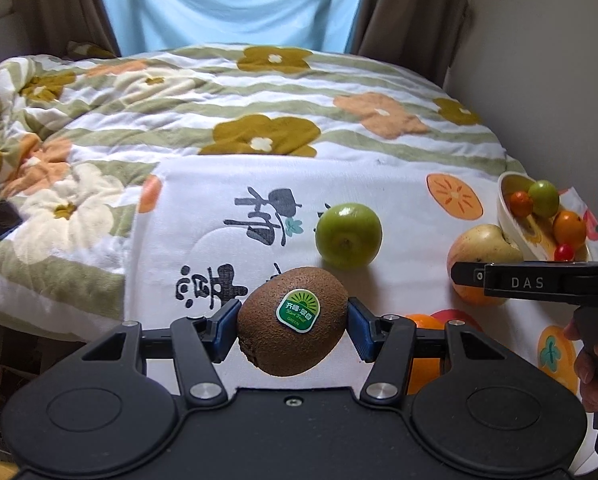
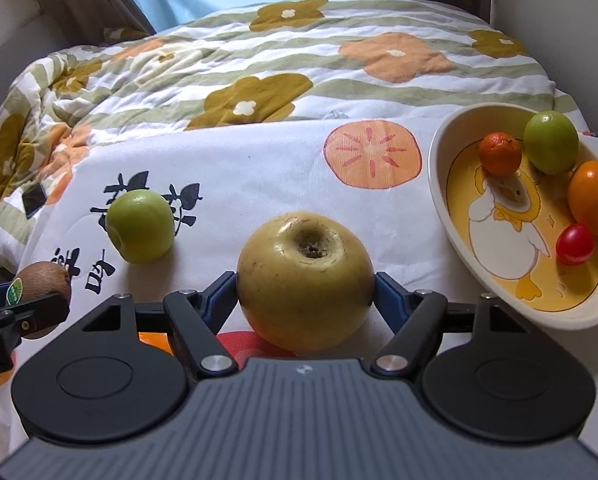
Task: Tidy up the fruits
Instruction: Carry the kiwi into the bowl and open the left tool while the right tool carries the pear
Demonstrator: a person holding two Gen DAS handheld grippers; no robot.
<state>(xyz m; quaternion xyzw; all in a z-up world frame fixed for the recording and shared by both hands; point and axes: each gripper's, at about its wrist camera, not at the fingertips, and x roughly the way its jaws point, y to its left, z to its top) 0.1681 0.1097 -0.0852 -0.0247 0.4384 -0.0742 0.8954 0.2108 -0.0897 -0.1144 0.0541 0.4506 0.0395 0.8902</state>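
We see a brown kiwi [image 1: 292,321] with a green-and-white sticker, a yellow apple [image 2: 305,275] and a green fruit [image 2: 140,226]. The cream bowl [image 2: 451,208] right of the apple bears a yellow duck print and holds orange, green and red fruits. The white cloth [image 2: 259,168] shows orange persimmon slices and black characters.

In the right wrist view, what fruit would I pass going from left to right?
Kiwi → green apple → yellow apple → tangerine → green fruit → red tomato → orange.
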